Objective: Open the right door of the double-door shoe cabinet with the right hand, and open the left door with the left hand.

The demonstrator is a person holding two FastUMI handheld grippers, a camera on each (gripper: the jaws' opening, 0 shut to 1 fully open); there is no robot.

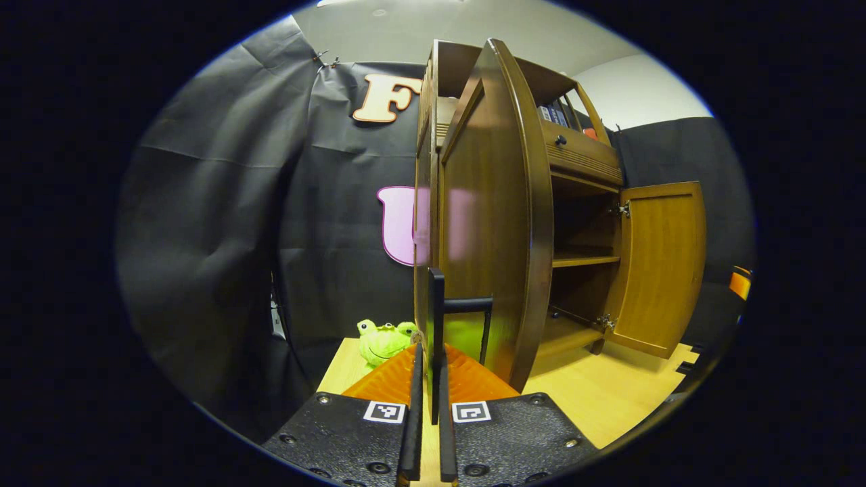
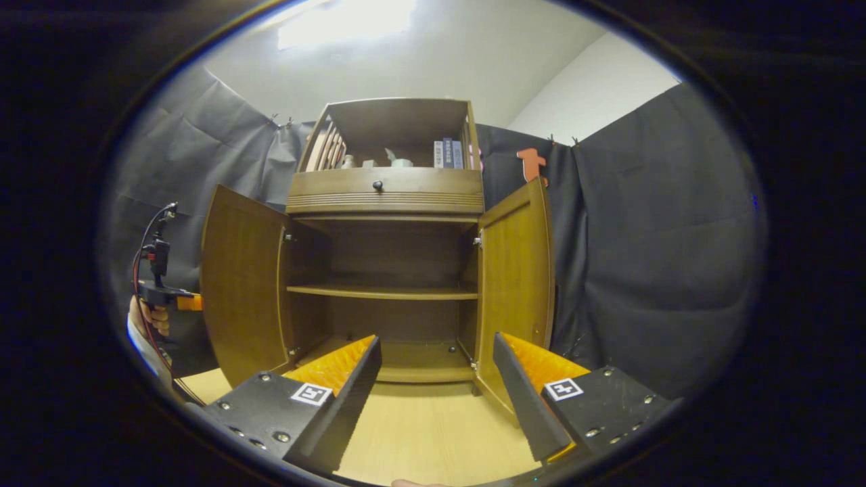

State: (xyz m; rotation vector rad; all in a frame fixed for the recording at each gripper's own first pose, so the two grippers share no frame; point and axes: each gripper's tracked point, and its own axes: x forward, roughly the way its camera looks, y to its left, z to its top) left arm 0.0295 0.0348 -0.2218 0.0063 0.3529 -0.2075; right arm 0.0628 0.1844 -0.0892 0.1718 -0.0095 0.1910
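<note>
In the left gripper view, the left gripper (image 1: 427, 399) has its jaws drawn narrow around the dark handle (image 1: 438, 318) of the left door (image 1: 490, 223), which rises straight up from between the fingers; both fingers press against it. That door stands swung out edge-on just beyond the jaws, with the cabinet (image 1: 582, 162) and its open shelves off to the right of them. A green frog toy (image 1: 384, 340) sits on the wooden floor (image 1: 609, 392) just left of the fingertips. In the right gripper view, the right gripper (image 2: 438, 399) has its jaws spread wide with nothing between them; the cabinet is straight ahead past the gap, and the right door (image 2: 514, 270) is swung open just beyond the right-hand finger. A hand (image 2: 145, 318) holds the other gripper far to the left, beside the open left door.
</note>
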